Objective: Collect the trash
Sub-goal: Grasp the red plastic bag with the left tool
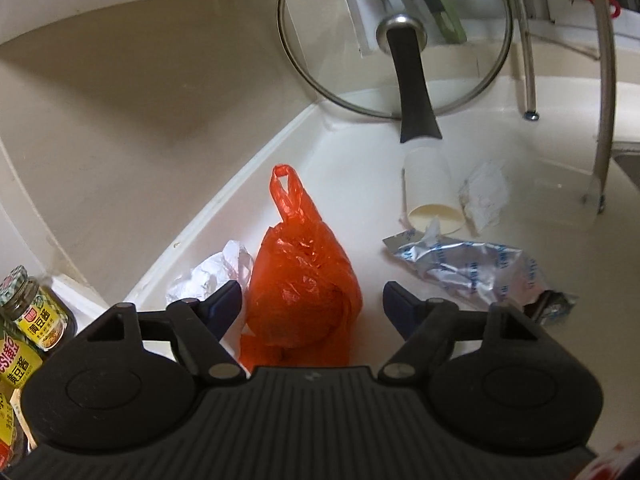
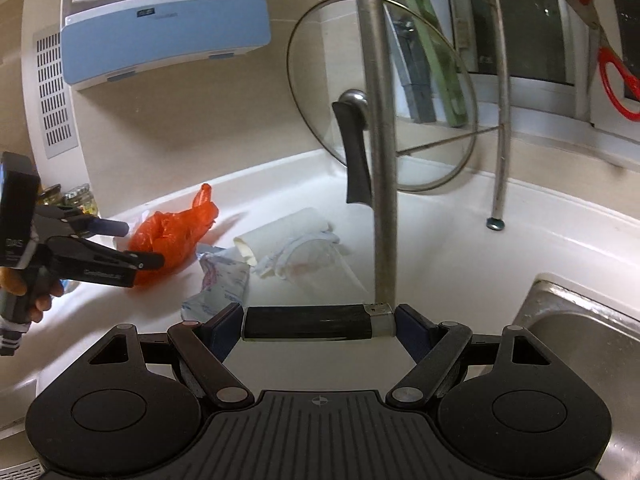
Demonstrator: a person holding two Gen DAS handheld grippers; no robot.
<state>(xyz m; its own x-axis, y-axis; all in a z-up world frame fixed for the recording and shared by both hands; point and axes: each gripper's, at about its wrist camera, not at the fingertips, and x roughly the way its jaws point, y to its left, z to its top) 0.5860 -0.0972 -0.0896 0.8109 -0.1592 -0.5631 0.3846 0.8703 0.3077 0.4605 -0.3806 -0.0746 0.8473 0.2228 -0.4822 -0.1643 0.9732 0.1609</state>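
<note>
While a black lighter [image 2: 316, 323] is pinched end to end between the pads of the right gripper [image 2: 319, 322], the left gripper [image 1: 312, 306] is spread around an orange plastic bag [image 1: 300, 280] on the white counter [image 1: 360, 152], with no pad seen pressing on it. The bag is laid with its long axis running away from the left gripper toward the wall, its knotted handle loop pointed at the far end. A slip is judged likely if only loose film is caught. The crumpled white paper [image 1: 208, 276] just beside the bag could be pinched along with it. A toppled paper cup [image 1: 430, 192] and a foil wrapper [image 1: 468, 264] are seen nearby.
</note>
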